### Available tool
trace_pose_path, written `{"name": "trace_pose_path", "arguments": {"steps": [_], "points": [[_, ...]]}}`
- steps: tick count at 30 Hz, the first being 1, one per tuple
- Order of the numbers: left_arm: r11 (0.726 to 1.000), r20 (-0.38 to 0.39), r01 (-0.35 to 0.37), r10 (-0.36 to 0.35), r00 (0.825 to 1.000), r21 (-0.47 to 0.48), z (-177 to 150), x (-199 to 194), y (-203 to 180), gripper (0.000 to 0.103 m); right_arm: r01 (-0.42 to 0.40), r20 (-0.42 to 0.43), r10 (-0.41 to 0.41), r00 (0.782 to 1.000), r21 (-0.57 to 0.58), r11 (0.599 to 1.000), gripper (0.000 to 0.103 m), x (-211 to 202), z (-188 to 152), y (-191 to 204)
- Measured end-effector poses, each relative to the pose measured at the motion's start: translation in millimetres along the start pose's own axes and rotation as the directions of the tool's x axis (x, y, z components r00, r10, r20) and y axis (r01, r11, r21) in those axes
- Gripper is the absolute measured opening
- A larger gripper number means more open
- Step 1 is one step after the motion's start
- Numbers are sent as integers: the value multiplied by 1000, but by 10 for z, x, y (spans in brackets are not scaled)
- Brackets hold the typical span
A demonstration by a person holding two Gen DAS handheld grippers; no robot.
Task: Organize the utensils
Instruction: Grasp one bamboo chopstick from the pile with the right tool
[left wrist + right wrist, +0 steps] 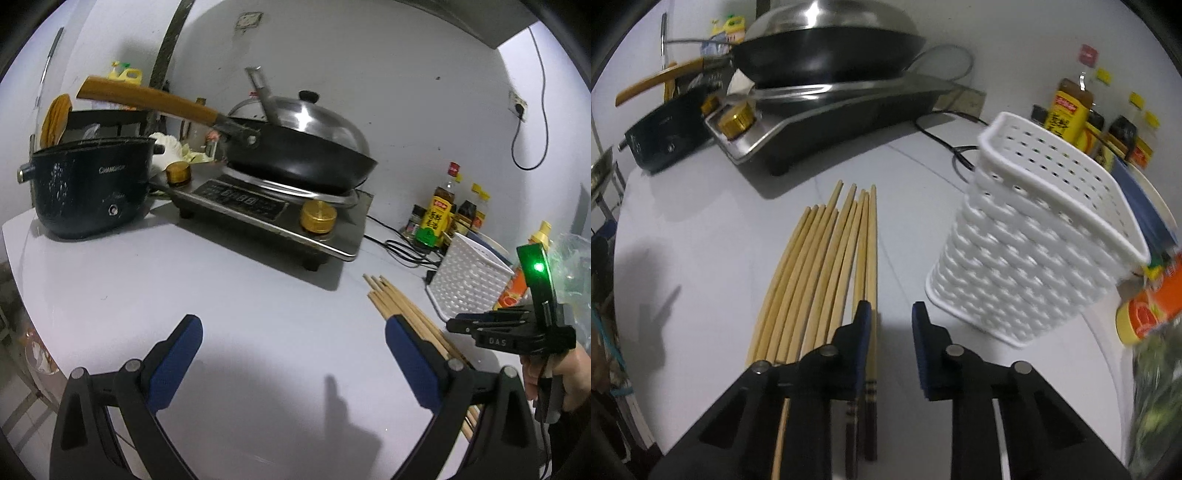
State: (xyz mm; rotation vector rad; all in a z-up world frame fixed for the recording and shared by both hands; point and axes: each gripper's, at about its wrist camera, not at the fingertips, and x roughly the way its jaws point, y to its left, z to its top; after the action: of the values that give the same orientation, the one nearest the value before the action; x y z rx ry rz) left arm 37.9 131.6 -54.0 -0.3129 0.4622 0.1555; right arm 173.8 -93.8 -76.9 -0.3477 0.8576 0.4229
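1. Right gripper hovers over the chopsticks, jaws narrowed yet gripping nothing; only the rightmost stick lies beside its left finger.
2. Chopsticks lie mid-counter, long axes running away toward the stove (banded ends nearest).
3. White basket stands just right.
4. Left gripper, wide open and empty, hangs farther off.

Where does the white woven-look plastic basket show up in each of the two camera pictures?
Left wrist view: the white woven-look plastic basket stands at the right edge, behind the bundle of pale wooden chopsticks.
Right wrist view: the basket fills the right half, upright and empty, beside the chopsticks.
Shared landmark: the black wok with a steel lid on the stove.
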Motion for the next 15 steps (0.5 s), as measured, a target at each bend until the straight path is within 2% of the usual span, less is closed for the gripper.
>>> {"name": "trace_pose_path", "arguments": {"steps": [6,15], "points": [[1000,-21,-4,4,1000,-6,31,83,49,99,-8,-42,8,999,-18,1000,18,157,95,27],[1000,-49,-15,16,999,17,63,113,16,99,-31,-60,30,998,-25,999,18,312,155,83]]}}
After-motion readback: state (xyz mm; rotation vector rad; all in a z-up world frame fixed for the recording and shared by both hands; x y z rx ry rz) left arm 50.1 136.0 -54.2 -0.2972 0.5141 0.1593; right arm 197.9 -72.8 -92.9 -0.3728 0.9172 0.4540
